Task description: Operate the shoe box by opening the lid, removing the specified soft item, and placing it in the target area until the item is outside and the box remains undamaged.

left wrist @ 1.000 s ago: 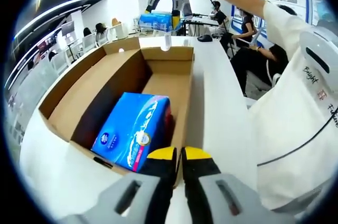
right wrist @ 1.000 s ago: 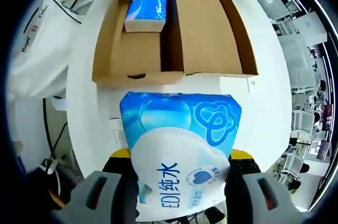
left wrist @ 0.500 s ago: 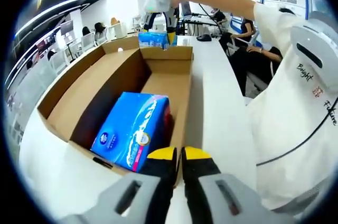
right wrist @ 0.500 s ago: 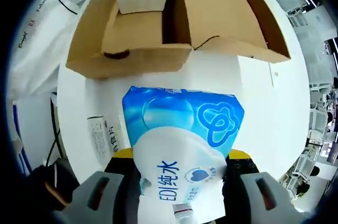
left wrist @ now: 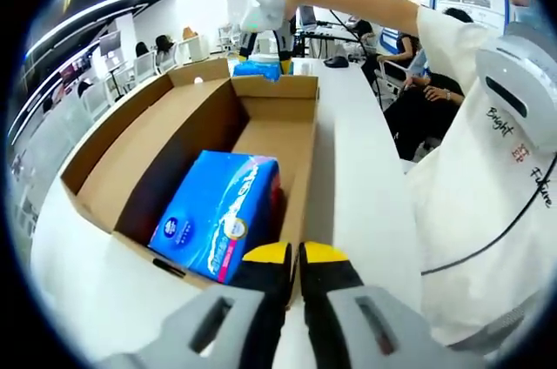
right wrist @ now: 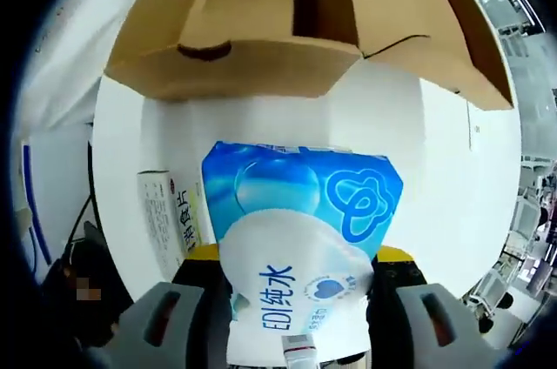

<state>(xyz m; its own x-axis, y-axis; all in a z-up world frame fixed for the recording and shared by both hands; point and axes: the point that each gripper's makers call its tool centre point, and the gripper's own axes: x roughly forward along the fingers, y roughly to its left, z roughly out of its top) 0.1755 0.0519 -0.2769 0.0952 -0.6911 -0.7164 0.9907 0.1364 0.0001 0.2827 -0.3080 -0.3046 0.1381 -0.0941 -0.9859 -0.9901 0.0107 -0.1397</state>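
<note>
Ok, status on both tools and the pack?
Right tool shut on wipes pack, over the table, outside the box. Left tool shut, at box edge. Second blue pack inside. Small carton beside.

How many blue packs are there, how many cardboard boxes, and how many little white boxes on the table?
Blue soft packs: 2, one in the cardboard shoe box, one in the right gripper
Cardboard shoe boxes: 1
Little white boxes: 1
Total: 4
</note>
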